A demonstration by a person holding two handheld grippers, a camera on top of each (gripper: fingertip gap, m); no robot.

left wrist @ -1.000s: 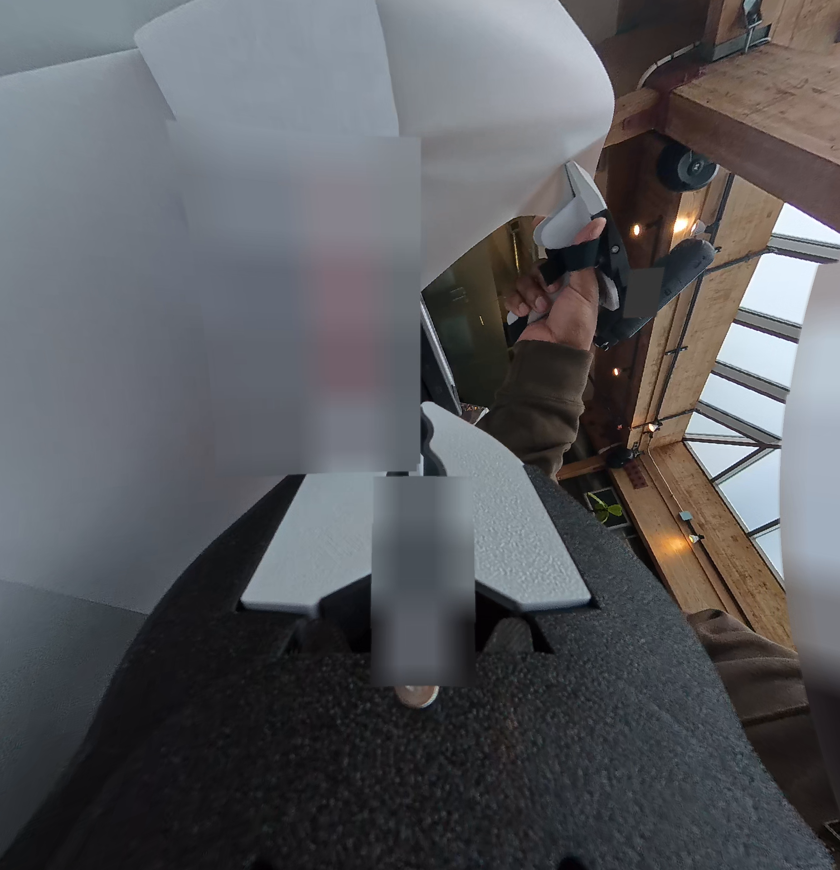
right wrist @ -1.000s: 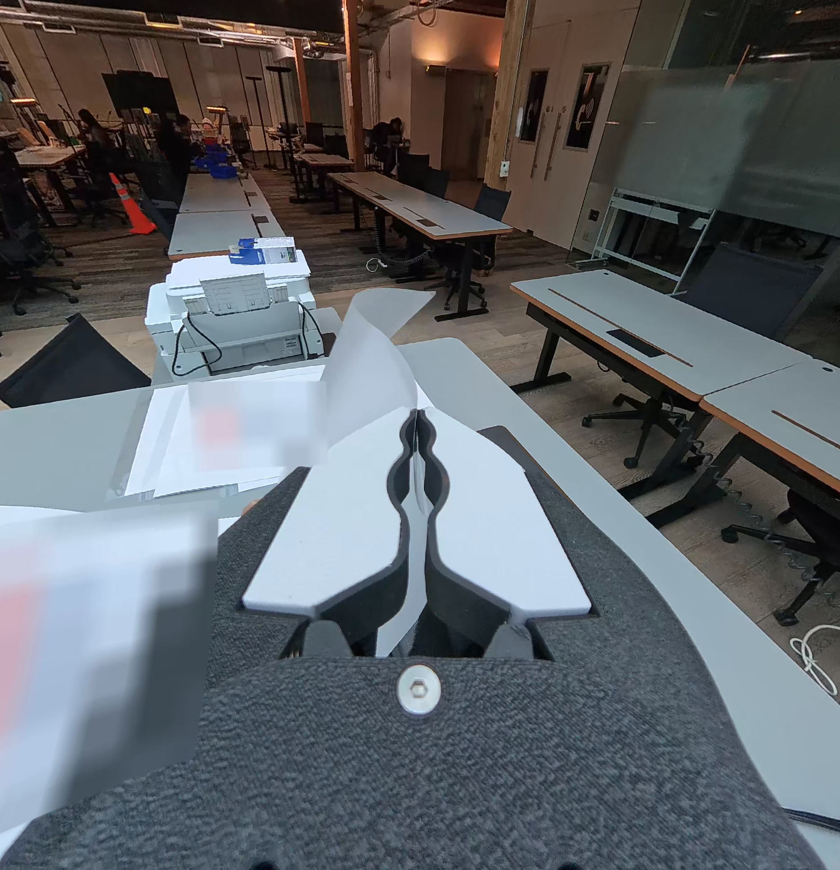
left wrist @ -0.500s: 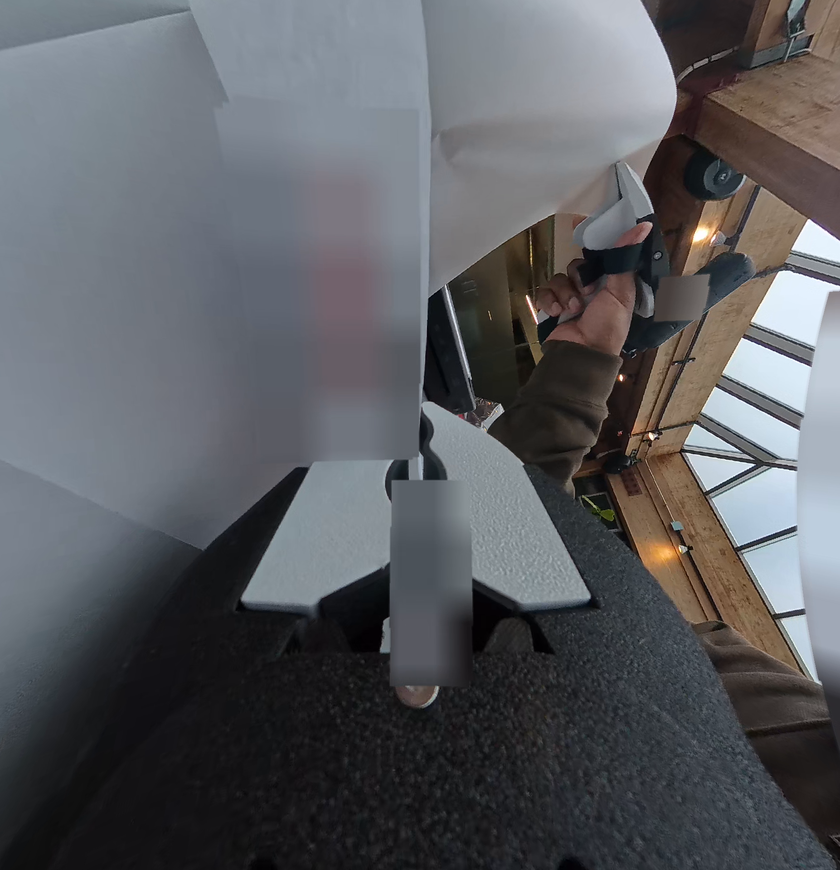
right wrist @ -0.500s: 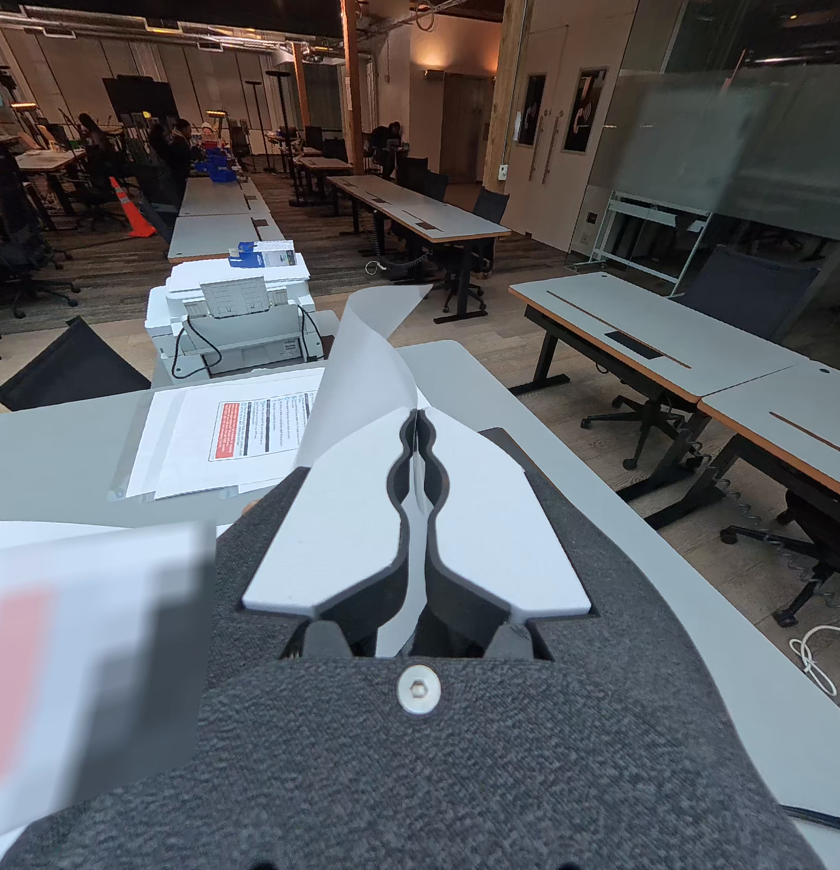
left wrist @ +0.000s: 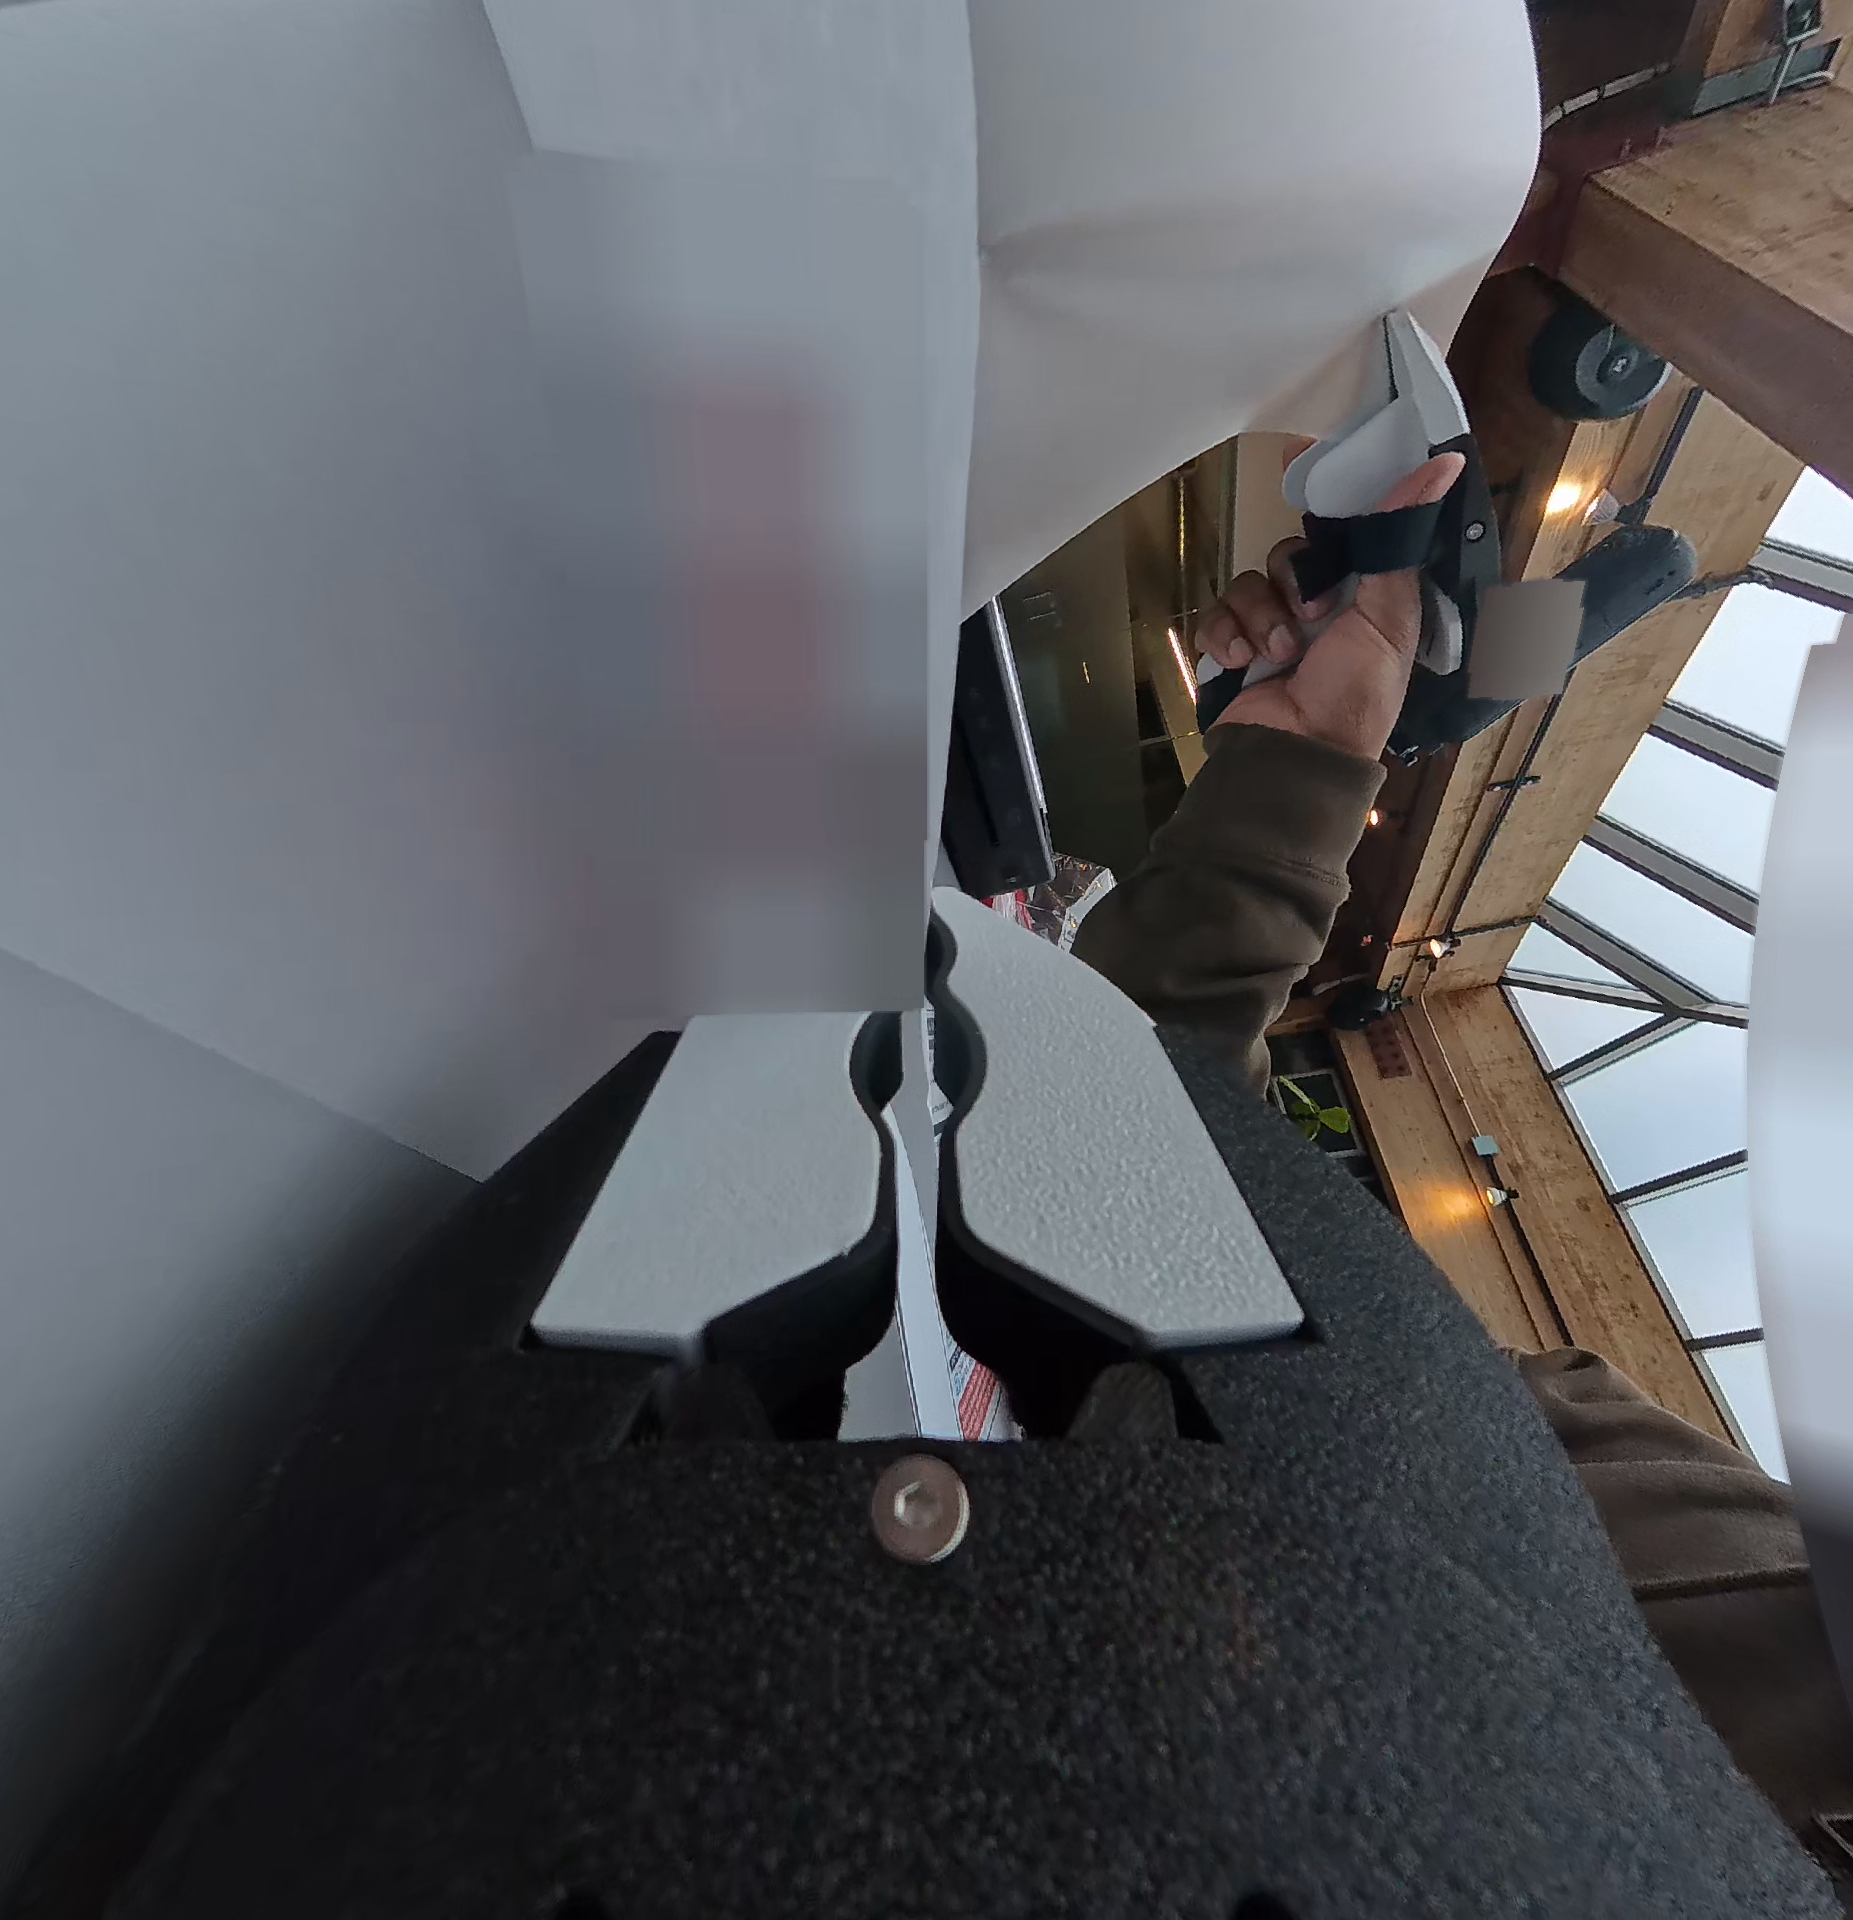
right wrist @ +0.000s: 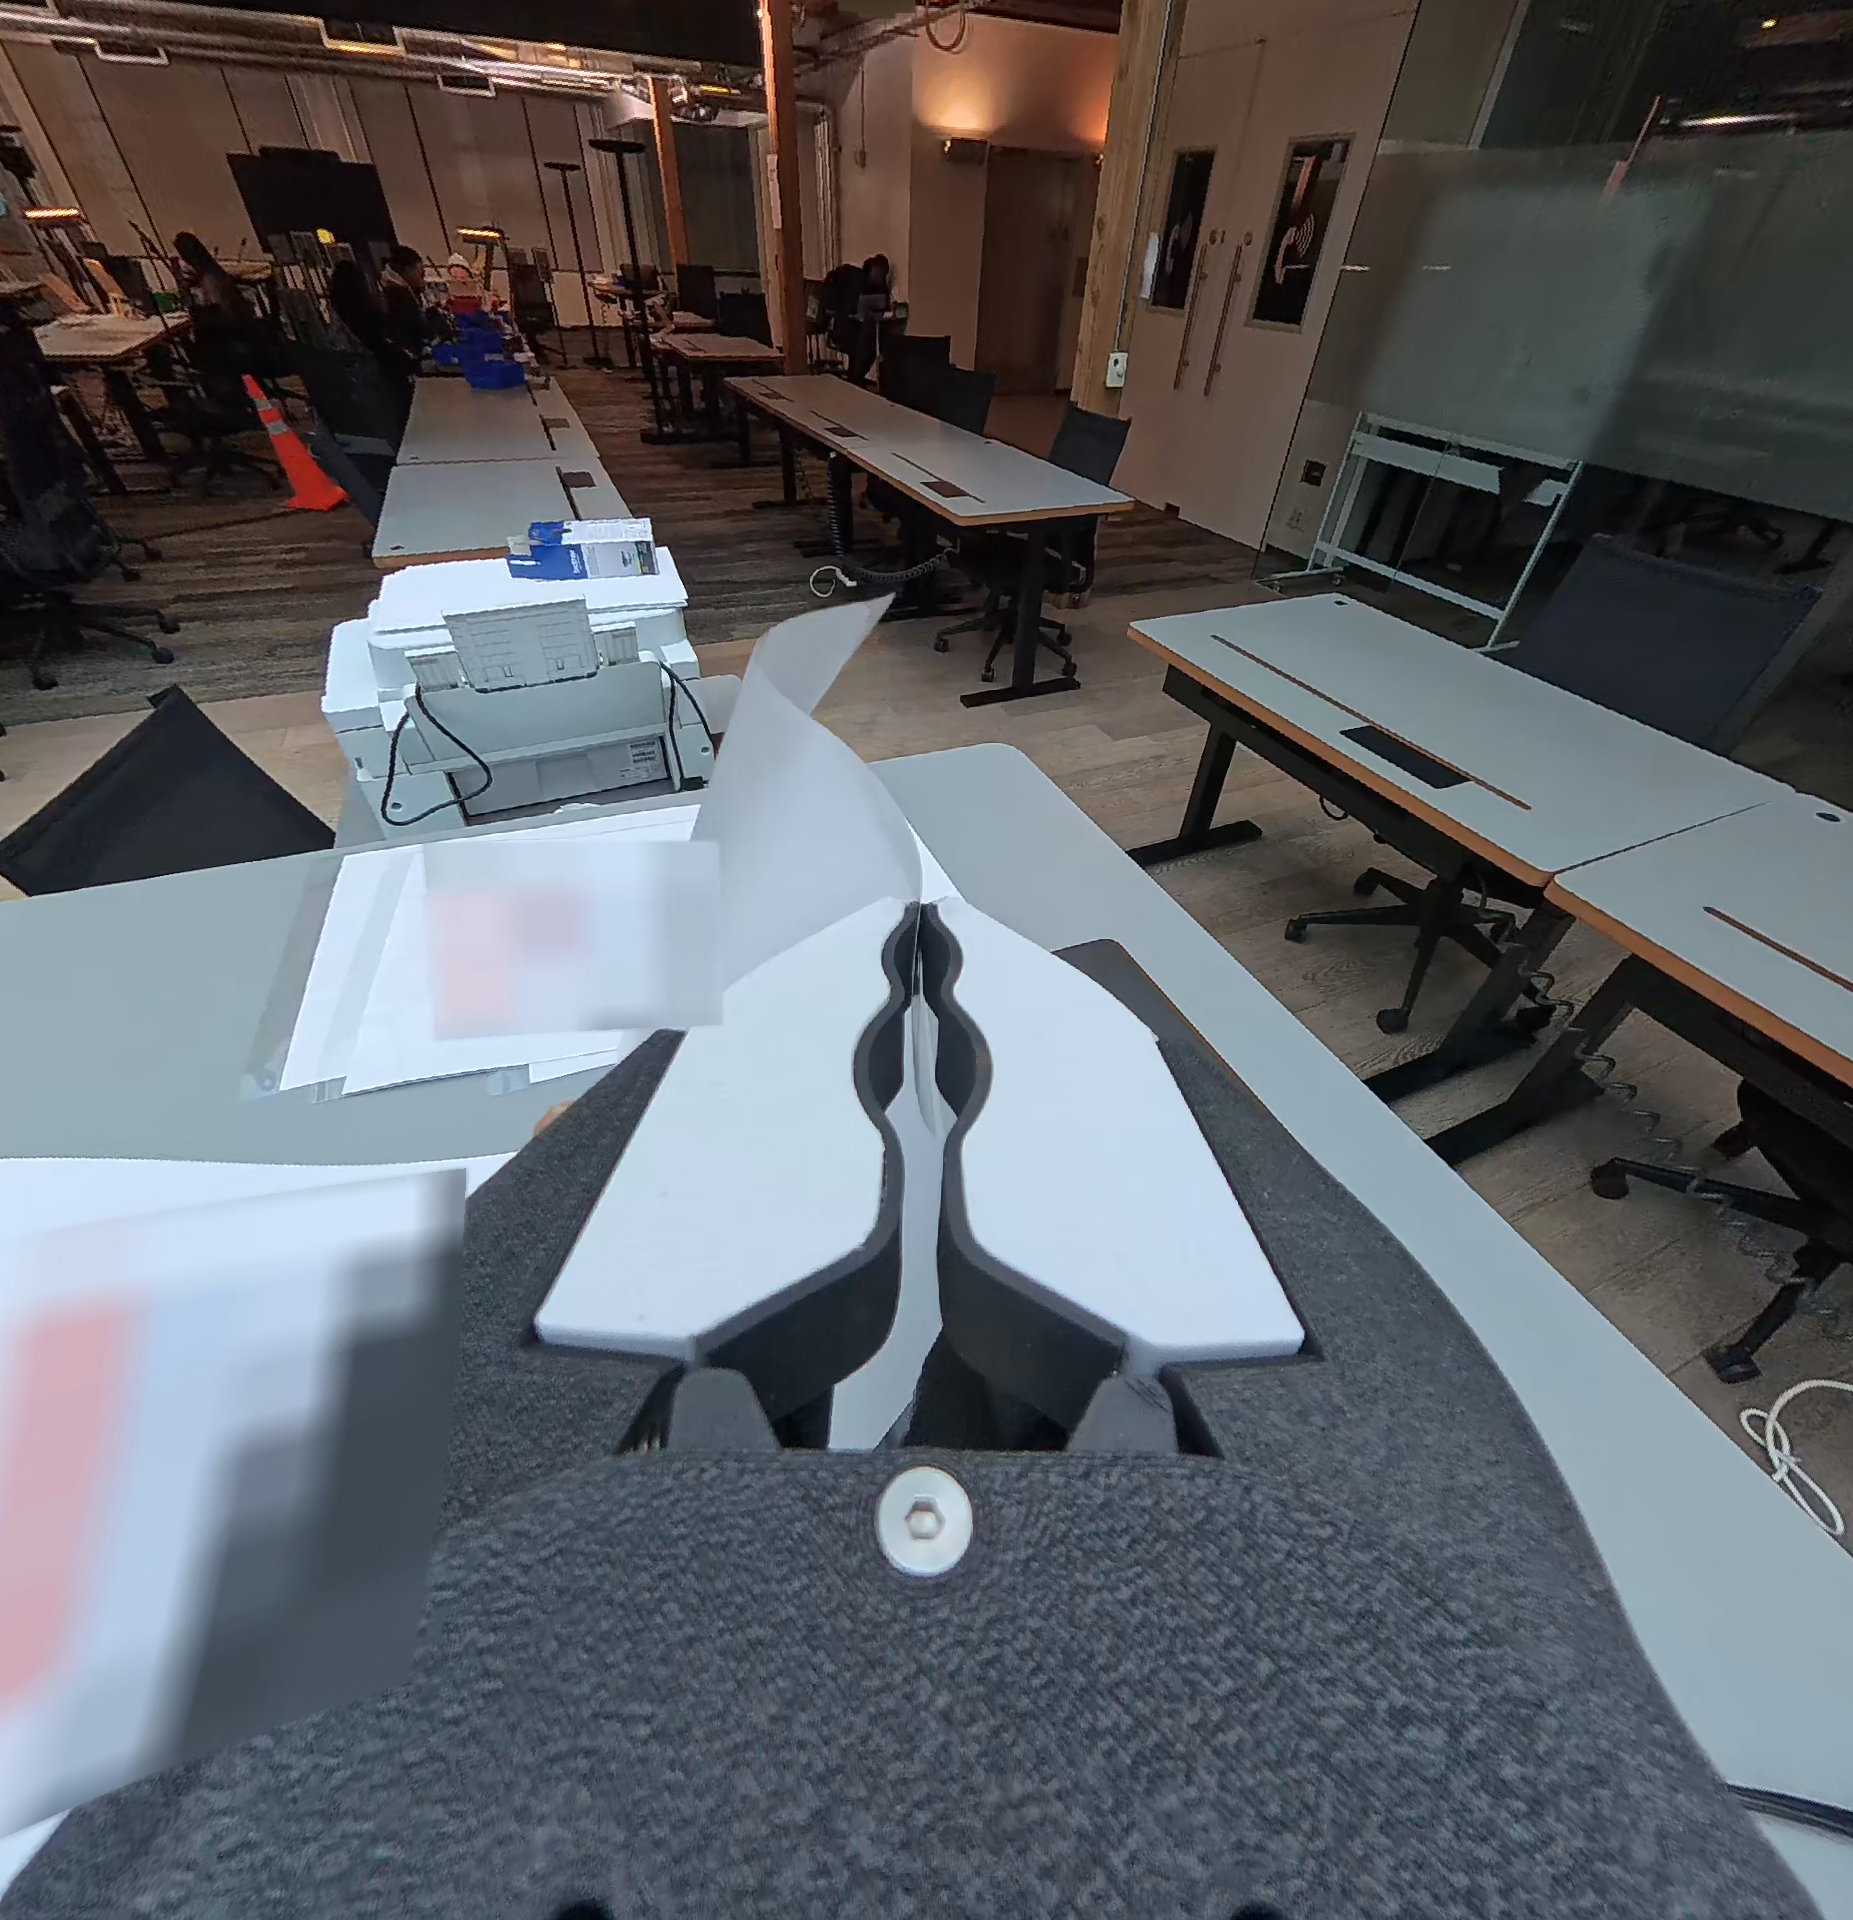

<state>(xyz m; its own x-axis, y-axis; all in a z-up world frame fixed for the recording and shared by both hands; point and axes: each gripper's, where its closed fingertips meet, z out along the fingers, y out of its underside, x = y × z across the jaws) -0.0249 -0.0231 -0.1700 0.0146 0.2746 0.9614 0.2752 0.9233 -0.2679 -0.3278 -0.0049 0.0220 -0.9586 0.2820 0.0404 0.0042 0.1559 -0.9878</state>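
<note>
My left tool point(left wrist: 927, 956): clenched on a white sheet of paper point(left wrist: 382, 520), which fills the view from 9 to 12 o'clock. My right tool point(right wrist: 917, 920): clenched on the sheet's other corner, curling up at 12 o'clock. Grey surface point(right wrist: 122, 987) below: paper stack point(right wrist: 382, 997) at 10 o'clock, white printer point(right wrist: 527, 707) beyond.

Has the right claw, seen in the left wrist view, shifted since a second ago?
Yes. The right claw has drifted rightward in the view, closer to the wooden beam, still pinching the paper sheet.
</note>
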